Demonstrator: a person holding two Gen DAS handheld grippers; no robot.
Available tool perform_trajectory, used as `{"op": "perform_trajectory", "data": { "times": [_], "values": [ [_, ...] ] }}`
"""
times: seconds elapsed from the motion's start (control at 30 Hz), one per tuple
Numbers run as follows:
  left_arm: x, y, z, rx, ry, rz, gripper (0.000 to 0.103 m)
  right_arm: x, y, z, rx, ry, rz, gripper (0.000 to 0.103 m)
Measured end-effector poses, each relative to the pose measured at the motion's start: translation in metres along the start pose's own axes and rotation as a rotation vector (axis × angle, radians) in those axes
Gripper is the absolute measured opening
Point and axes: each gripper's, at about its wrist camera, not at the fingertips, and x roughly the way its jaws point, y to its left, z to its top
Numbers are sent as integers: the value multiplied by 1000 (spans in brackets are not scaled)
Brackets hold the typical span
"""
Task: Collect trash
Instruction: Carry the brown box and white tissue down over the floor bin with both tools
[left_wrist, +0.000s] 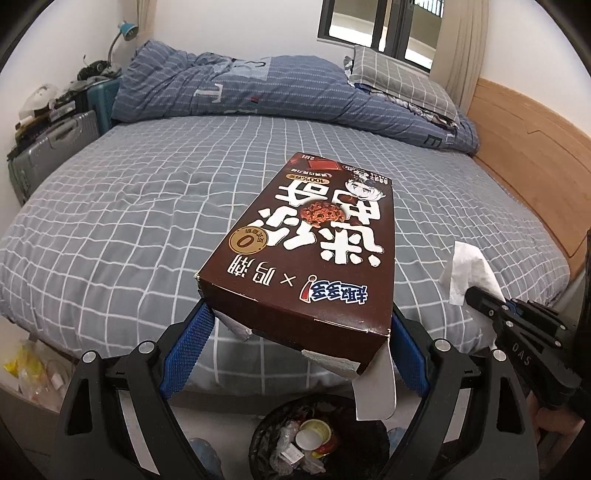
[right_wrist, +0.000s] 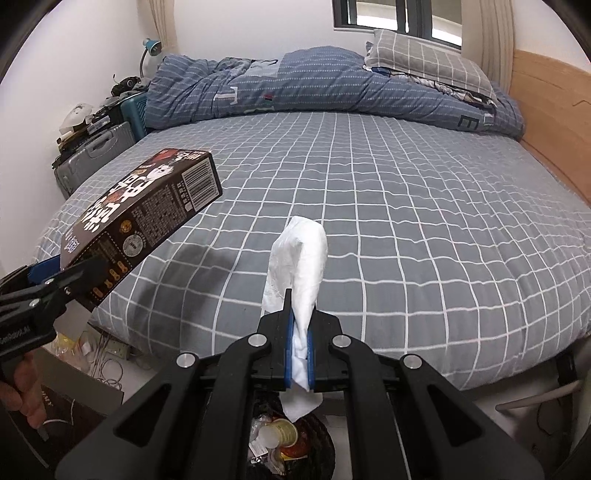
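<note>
A brown snack box (left_wrist: 314, 236) with white lettering sits crosswise between the blue pads of my left gripper (left_wrist: 301, 321), which is shut on its near end. The box is held above the bed's edge, its bottom flaps hanging loose. The right wrist view shows the same box (right_wrist: 147, 206) at the left, in the left gripper (right_wrist: 74, 273). My right gripper (right_wrist: 299, 325) is shut on a crumpled white tissue (right_wrist: 299, 258) that sticks up past its tips and hangs out below. It also shows at the right of the left wrist view, where the tissue (left_wrist: 465, 269) rises from the right gripper (left_wrist: 476, 295). A black mesh trash bin (left_wrist: 258, 432) with cups and wrappers stands on the floor under both grippers.
The bed (right_wrist: 406, 221) has a grey checked sheet, a blue duvet (right_wrist: 295, 85) and a pillow (right_wrist: 424, 55) at the far side. A wooden headboard (right_wrist: 546, 110) is on the right. Suitcases (left_wrist: 51, 147) stand at the left. Cables and a power strip (right_wrist: 118, 347) lie on the floor.
</note>
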Motion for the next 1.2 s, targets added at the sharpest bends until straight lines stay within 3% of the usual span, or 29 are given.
{"op": "perform_trajectory", "data": {
  "times": [0.7, 1.2],
  "values": [
    [-49, -9, -69, -20, 57, 14, 86, -45, 23, -52, -19, 23, 13, 5],
    [-65, -17, -133, -13, 171, 33, 86, -67, 40, -107, -7, 96, -4, 5]
  ]
}}
